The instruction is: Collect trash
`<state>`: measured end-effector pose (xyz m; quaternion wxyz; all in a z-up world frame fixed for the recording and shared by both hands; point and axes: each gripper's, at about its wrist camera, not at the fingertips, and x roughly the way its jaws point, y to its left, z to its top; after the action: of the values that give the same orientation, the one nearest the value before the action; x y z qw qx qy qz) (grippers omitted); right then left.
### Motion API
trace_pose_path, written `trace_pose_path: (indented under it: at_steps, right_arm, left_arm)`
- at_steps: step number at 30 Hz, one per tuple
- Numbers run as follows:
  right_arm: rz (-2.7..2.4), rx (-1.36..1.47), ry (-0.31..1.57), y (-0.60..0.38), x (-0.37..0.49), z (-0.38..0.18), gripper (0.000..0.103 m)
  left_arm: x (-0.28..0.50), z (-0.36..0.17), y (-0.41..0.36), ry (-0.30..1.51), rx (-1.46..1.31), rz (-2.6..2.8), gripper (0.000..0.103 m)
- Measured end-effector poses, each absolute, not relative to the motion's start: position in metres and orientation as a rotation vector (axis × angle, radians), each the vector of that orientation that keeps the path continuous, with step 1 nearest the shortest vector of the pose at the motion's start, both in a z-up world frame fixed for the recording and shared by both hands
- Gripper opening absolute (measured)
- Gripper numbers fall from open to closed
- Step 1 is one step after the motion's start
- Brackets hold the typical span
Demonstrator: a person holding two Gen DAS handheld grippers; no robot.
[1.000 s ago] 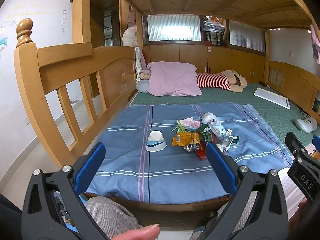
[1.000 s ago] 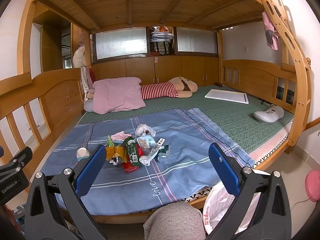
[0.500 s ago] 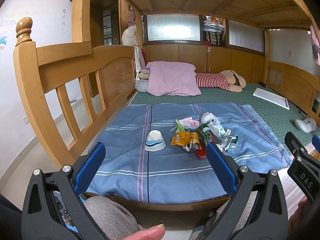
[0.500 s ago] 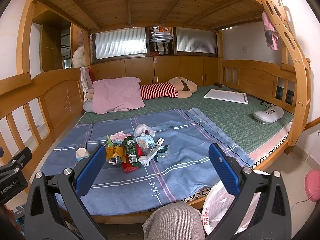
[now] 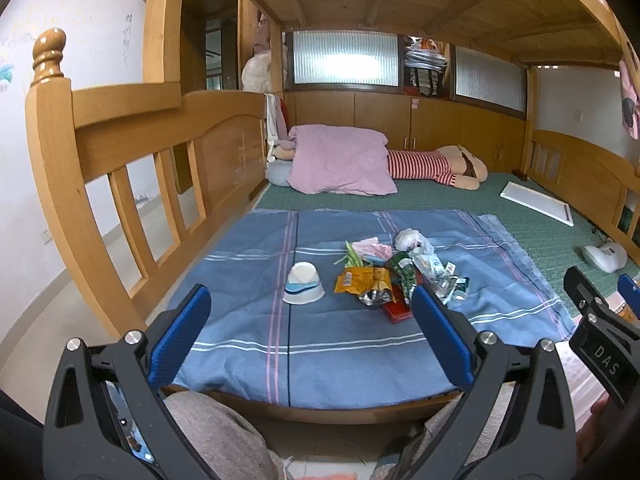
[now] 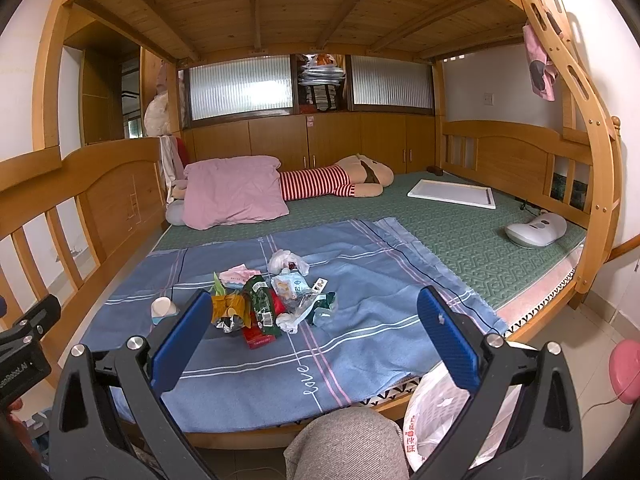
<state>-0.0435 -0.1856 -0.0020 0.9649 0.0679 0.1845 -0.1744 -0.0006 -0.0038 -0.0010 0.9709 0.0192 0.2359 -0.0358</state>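
A: Entry. Both tongs hang short of the bed's near edge. Left tongs (image 5: 310,334) spread wide, nothing between the blue pads. Right tongs (image 6: 314,336) likewise spread, holding nothing.

B: Trash location?

A: The trash pile (image 6: 272,300) lies on the blue sheet (image 6: 360,336), about mid-width of the bed, well apart from both tongs. It includes an orange wrapper (image 5: 362,280), a green wrapper (image 6: 260,300), a red packet (image 5: 396,312), a pink scrap (image 6: 238,274), a crumpled white wad (image 6: 286,262) and clear plastic bits. A small white cup (image 5: 304,289) lies upside down just left of the pile, apart from it.

B: Surroundings?

A: Beyond the sheet is a green mat (image 6: 460,236). On it, at the far end: a pink pillow (image 6: 232,190) and a striped plush toy (image 6: 336,182). A white board (image 6: 452,194) lies flat to the right, a white handheld device (image 6: 536,230) nearer the right rail. The wooden side rail (image 5: 140,152) runs along the left.

B: Obstructions?

A: The person's knee (image 6: 346,444) in grey fabric sits low between the right tongs and the bed frame. A white plastic bag (image 6: 436,416) stands by the bed's edge under the right tongs' right finger. A pink object (image 6: 624,370) rests on the floor at far right; cannot tell what it is.
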Motion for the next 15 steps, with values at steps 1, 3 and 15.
trace_pose_path:
  at_steps: [1,3,15]
  right_arm:
    - [-0.354,0.138,0.373,-0.185,-0.044,-0.002,0.1]
    - [-0.357,0.14,0.372,-0.191,-0.045,0.002,0.1]
    - [-0.36,0.148,0.373,-0.196,-0.045,0.004,0.1]
  left_arm:
    - [0.0,-0.002,-0.003,0.485,0.033,-0.081,0.1]
    - [0.001,-0.004,-0.002,0.499,0.026,-0.091,0.1]
    - [0.004,-0.004,0.003,0.505,0.006,-0.074,0.1]
